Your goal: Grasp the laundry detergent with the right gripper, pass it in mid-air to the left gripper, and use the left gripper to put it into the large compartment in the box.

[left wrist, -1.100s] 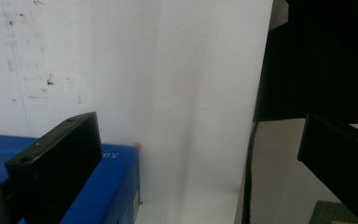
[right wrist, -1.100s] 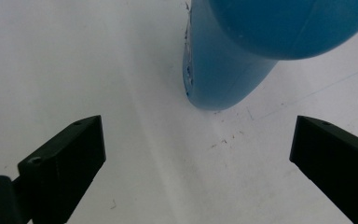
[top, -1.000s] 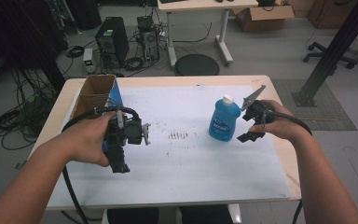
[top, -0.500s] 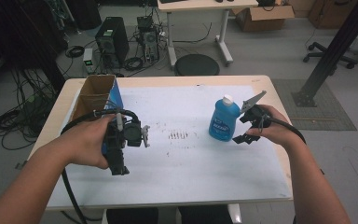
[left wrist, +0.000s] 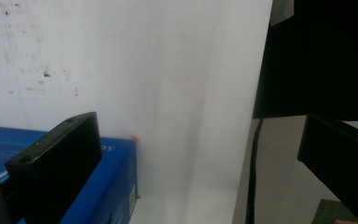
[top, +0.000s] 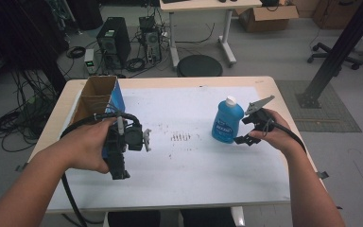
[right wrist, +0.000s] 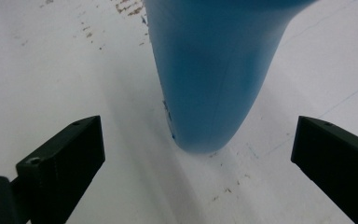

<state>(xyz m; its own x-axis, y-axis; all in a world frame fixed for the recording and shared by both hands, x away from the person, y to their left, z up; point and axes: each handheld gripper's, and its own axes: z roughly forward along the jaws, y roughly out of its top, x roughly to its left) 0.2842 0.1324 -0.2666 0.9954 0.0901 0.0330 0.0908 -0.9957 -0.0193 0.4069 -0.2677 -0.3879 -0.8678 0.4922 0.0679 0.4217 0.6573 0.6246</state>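
A blue bottle [top: 227, 122] with a white cap stands upright on the white sheet at centre right. My right gripper [top: 249, 128] is just to its right, open. In the right gripper view the bottle's base [right wrist: 209, 70] sits between the wide-apart jaws of that gripper [right wrist: 196, 135], and neither jaw touches it. My left gripper [top: 122, 152] is held over the sheet's left part, beside a blue-sided cardboard box [top: 94, 97]. In the left gripper view this gripper [left wrist: 196, 135] is open, with the blue box corner [left wrist: 116, 186] by its left jaw and nothing between the jaws.
The white sheet [top: 189, 175] covers most of the wooden table [top: 274, 90] and has small dark marks at its middle. The open box stands at the table's back left. Beyond the table, the floor holds computers, cables, a stool and a black post.
My right gripper has sunk a little and edged closer to the bottle. The left gripper and the bottle have hardly moved.
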